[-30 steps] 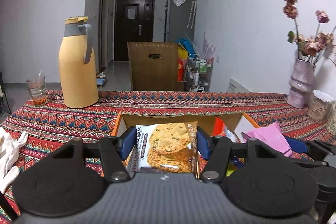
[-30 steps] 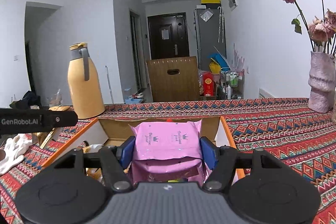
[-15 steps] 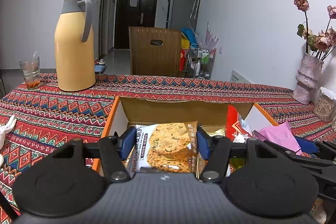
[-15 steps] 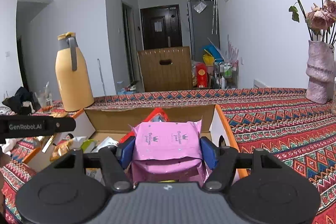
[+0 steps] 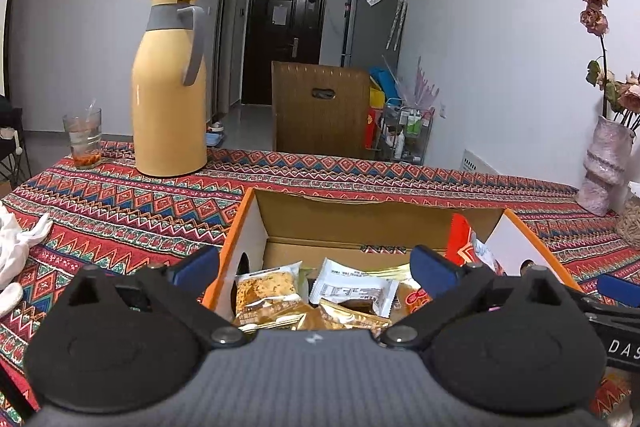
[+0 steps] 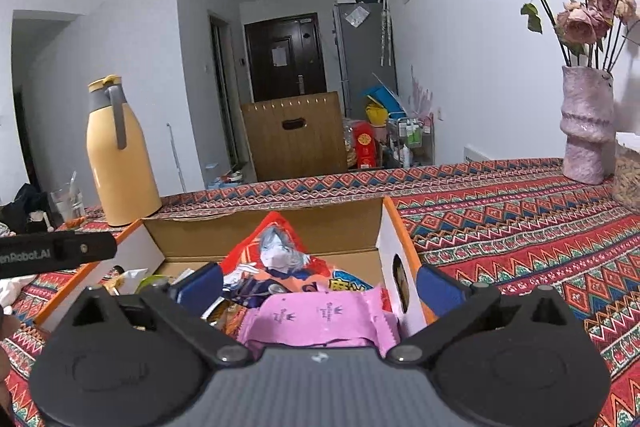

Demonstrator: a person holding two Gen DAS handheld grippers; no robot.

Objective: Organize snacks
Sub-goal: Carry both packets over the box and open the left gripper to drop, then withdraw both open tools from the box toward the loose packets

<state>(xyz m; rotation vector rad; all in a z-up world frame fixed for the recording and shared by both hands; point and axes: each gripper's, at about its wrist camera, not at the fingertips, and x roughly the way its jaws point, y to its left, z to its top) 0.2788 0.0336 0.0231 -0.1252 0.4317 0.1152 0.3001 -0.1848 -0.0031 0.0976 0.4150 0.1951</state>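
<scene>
An open cardboard box (image 5: 380, 223) with an orange rim holds several snack packets. My left gripper (image 5: 314, 267) hangs over its left half, jaws opening wide, nothing between the blue pads. Below it lie a crumbly-biscuit packet (image 5: 266, 285), a white packet (image 5: 352, 291) and golden wrappers. My right gripper (image 6: 320, 285) is over the box's (image 6: 260, 231) right half, jaws also opening. A pink packet (image 6: 320, 315) lies loose in the box between its pads, untouched. A red bag (image 6: 276, 259) with a cartoon figure leans behind it.
On the patterned tablecloth (image 5: 120, 211) stand a yellow thermos jug (image 5: 170, 99) and a glass (image 5: 83, 137) at far left, and a vase of dried roses (image 6: 586, 131) at right. White cloth (image 5: 16, 247) lies at the left edge. A wooden chair back (image 5: 320, 111) stands beyond the table.
Both grippers went from shut to wide open. The left let go of the cookie packet and the right let go of the pink packet, which now rests lower in the box.
</scene>
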